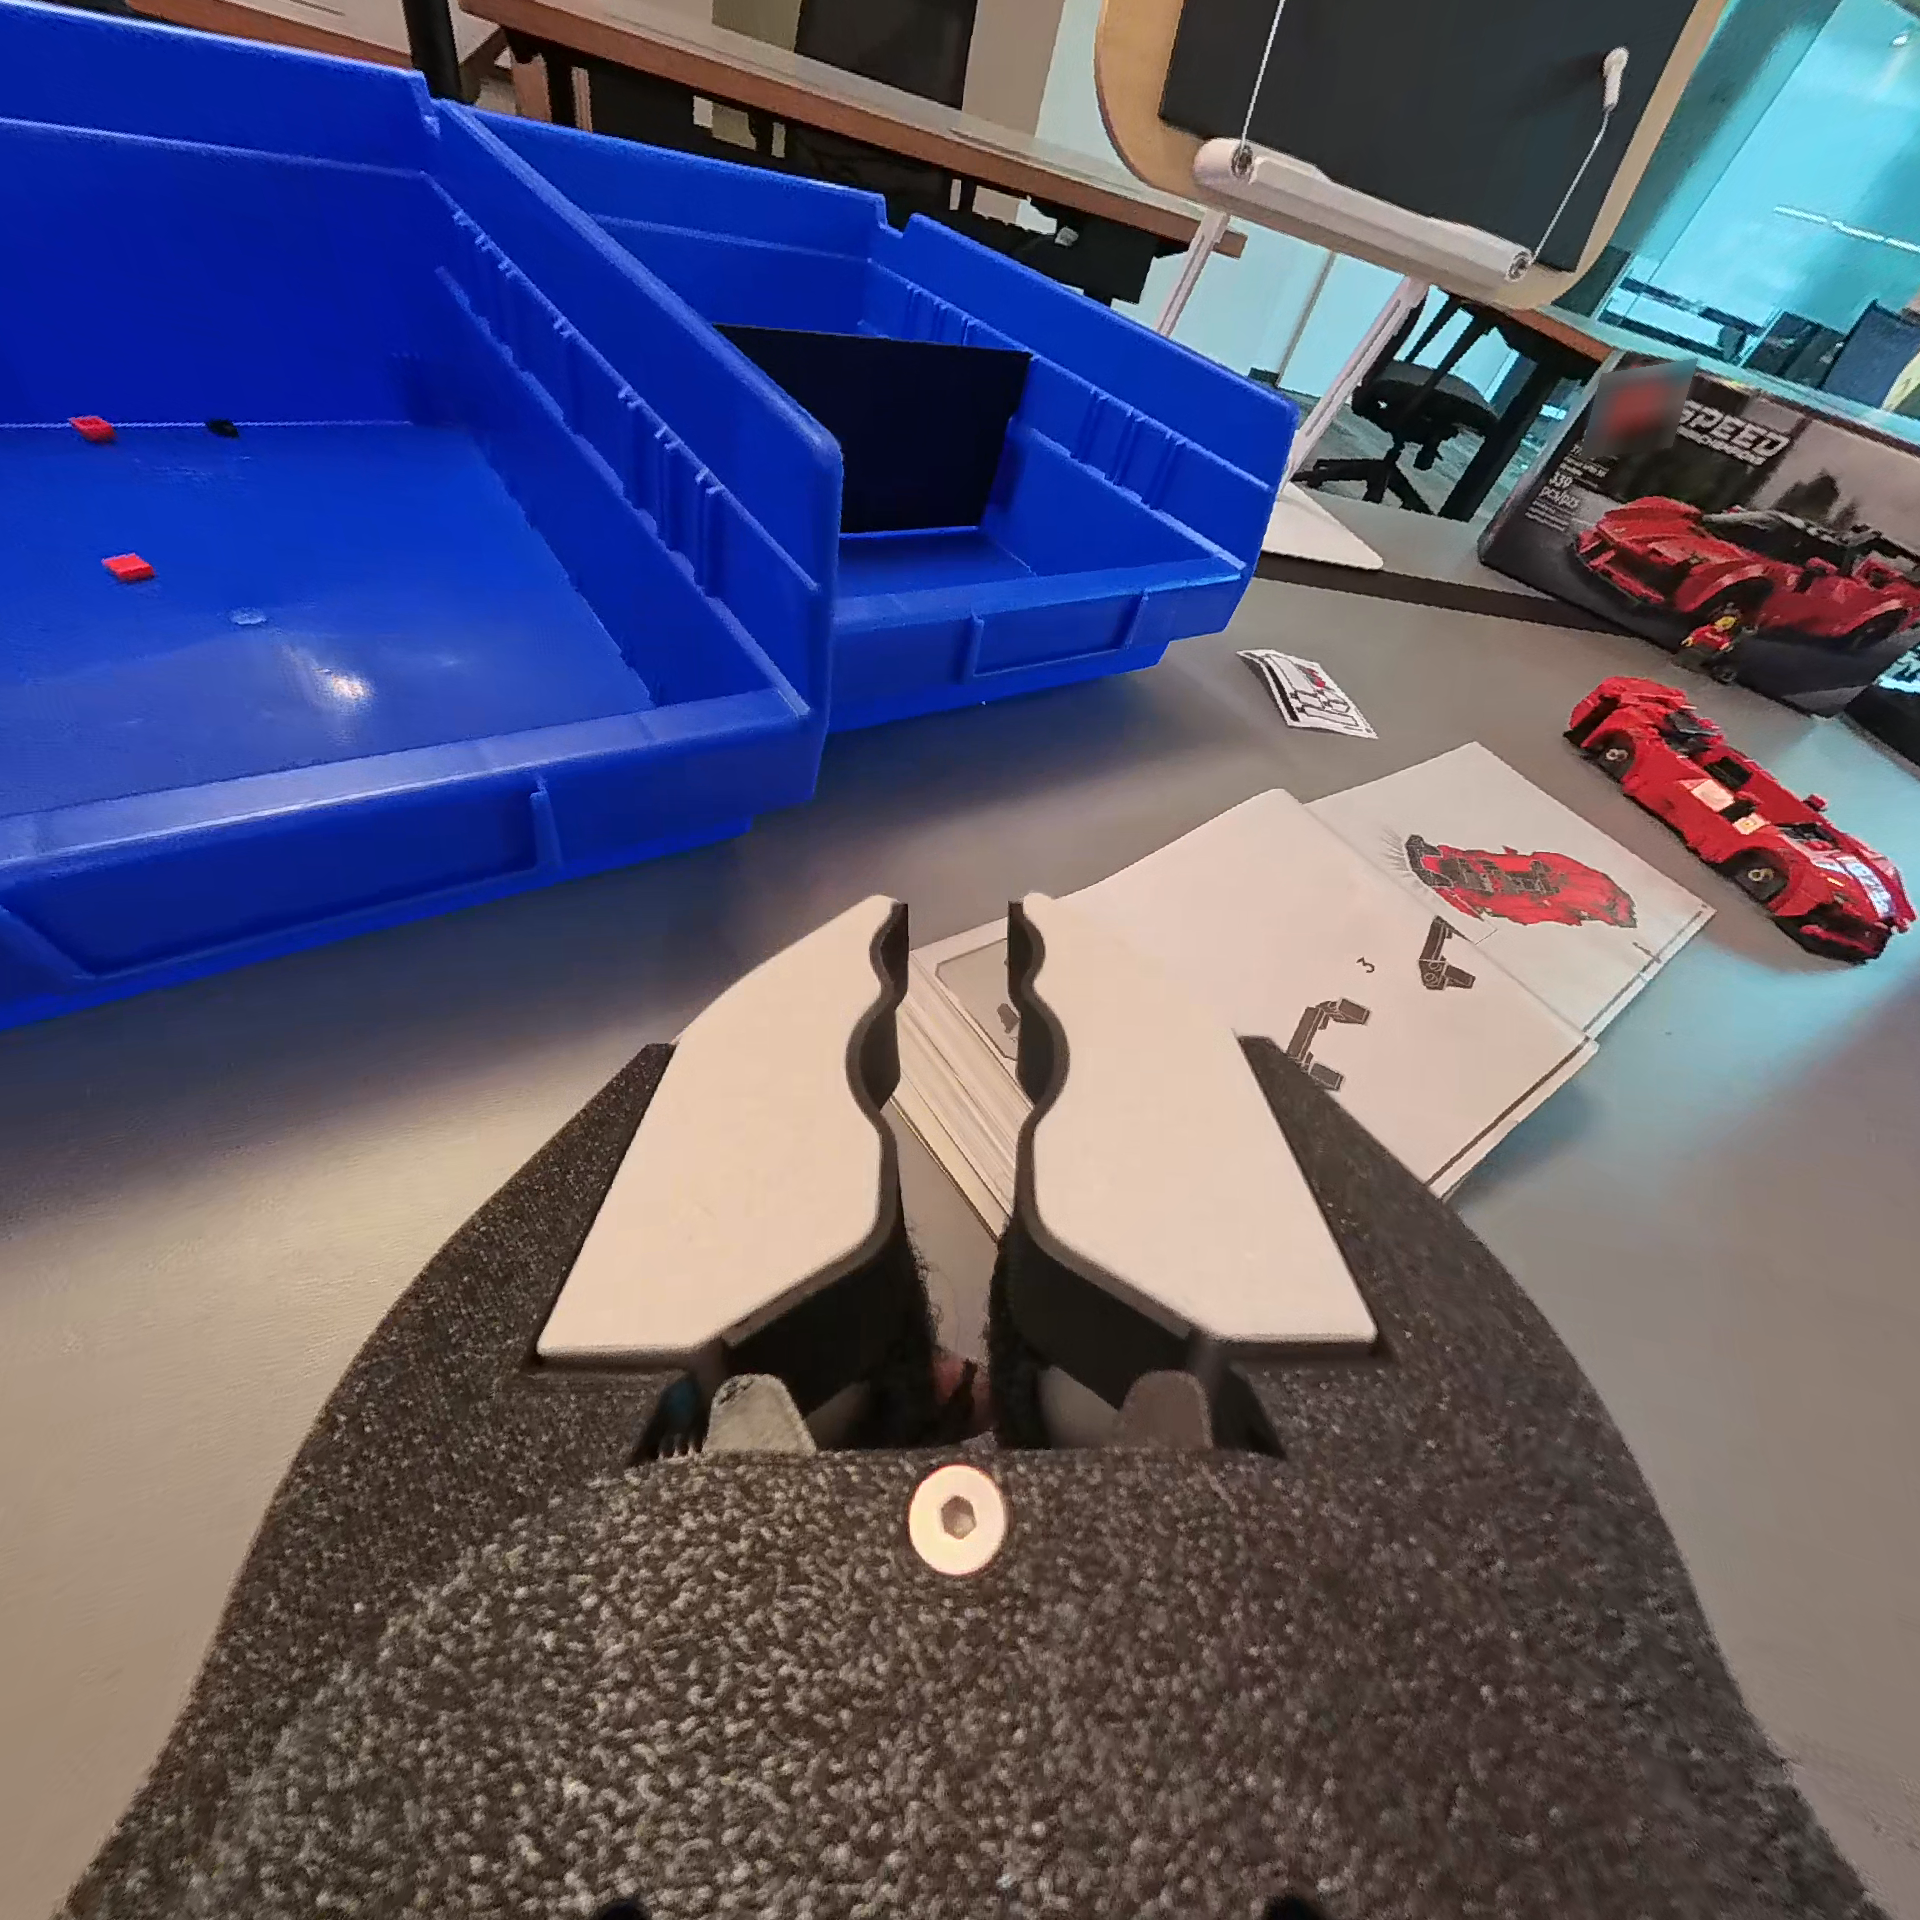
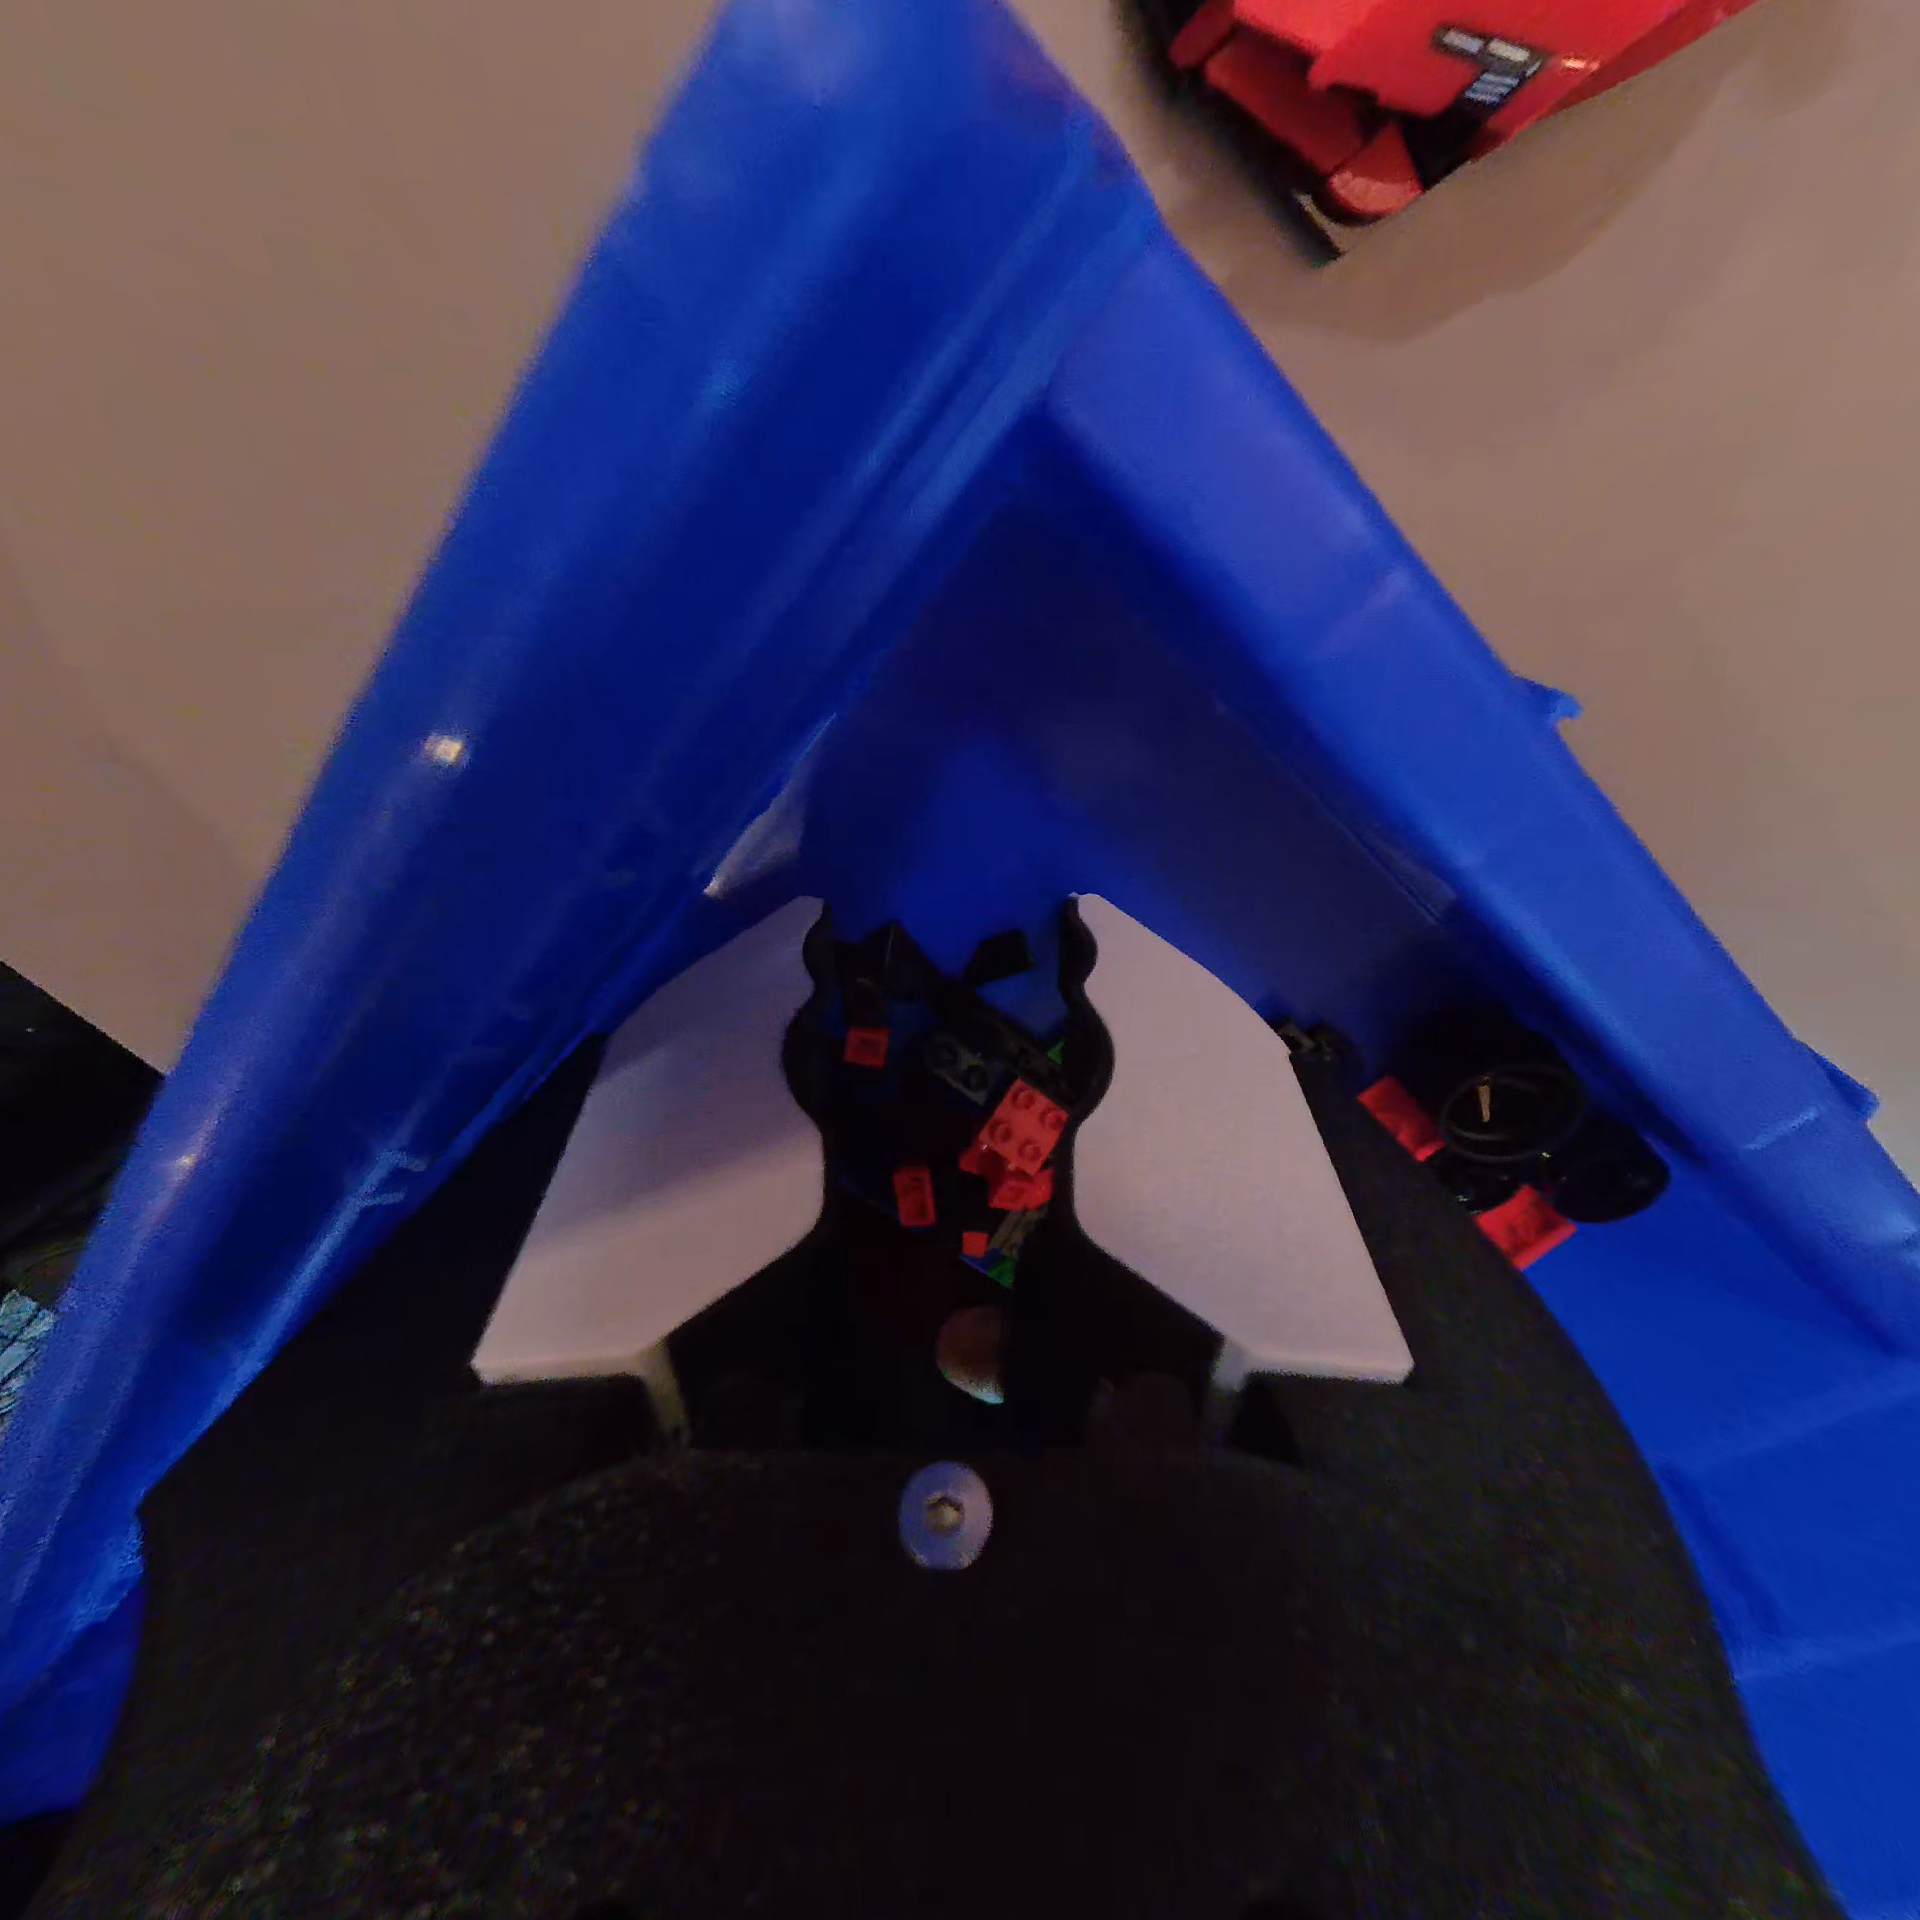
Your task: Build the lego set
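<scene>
Blue bins (image 1: 665, 582) — moulded plastic, glossy, floor of the near one showing a bright sheen. Table (image 1: 260, 1195) — smooth grey, matt top. Left gripper (image 1: 956, 935): body a rough, speckled black foam-like surface; finger plates (image 1: 748, 1143) smooth, pale, matt; one bright metal screw (image 1: 956, 1521). Instruction booklet (image 1: 1455, 987) — white paper, flat finish. Red car model (image 1: 1745, 821), right: shiny plastic bricks. Box (image 1: 1714, 540), far right: printed card. Loose bricks (image 2: 1023, 1132) in the bin (image 2: 727, 520) under the right gripper: plastic, red and black.

Two blue bins (image 1: 644, 582), one built red car (image 1: 1745, 821), one car box (image 1: 1714, 551), one open booklet (image 1: 1351, 977), one sticker sheet (image 1: 1309, 694), three loose bricks (image 1: 128, 566) in the left bin
</scene>
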### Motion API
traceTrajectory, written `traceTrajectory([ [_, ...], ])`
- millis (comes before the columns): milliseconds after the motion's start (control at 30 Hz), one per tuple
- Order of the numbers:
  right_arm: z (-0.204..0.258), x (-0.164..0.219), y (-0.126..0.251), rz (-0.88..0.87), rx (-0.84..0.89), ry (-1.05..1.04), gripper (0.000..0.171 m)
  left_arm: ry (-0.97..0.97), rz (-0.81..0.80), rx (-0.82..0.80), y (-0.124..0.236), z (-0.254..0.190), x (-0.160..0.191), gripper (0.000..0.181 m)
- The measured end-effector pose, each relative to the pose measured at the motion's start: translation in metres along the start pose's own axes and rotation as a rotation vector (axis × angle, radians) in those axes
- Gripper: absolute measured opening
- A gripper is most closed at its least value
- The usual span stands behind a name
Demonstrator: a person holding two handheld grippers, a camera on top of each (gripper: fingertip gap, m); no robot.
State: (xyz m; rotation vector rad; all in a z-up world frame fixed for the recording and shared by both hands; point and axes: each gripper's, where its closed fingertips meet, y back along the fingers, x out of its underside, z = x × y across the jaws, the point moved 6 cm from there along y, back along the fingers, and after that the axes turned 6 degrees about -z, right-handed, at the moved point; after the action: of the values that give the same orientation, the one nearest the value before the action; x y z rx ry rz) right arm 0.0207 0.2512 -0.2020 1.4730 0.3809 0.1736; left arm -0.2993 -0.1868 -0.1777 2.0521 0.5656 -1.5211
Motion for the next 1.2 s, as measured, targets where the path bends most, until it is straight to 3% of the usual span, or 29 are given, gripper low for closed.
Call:
traceTrajectory([
  [300, 0.000, 0.000, 0.005, -0.035, -0.015, 0.000, 0.042, -0.038, 0.045, 0.028, -0.004, -0.005, 0.004, 0.018],
  [533, 0.000, 0.013, 0.085, -0.275, -0.009, 0.048, 0.030, -0.025, 0.020, 0.064, -0.003, -0.007, 0.002, 0.018],
  [667, -0.010, 0.037, 0.109, -0.282, 0.011, 0.165, 0.018, 0.010, -0.047, 0.065, 0.000, 0.000, -0.003, 0.018],
  [967, -0.030, 0.055, 0.071, -0.218, -0.115, 0.454, 0.018, -0.105, 0.027, -0.089, 0.013, -0.013, -0.013, 0.018],
  [1200, -0.031, 0.057, 0.053, -0.222, -0.184, 0.586, 0.013, -0.210, 0.043, -0.101, 0.000, -0.042, -0.034, 0.018],
])
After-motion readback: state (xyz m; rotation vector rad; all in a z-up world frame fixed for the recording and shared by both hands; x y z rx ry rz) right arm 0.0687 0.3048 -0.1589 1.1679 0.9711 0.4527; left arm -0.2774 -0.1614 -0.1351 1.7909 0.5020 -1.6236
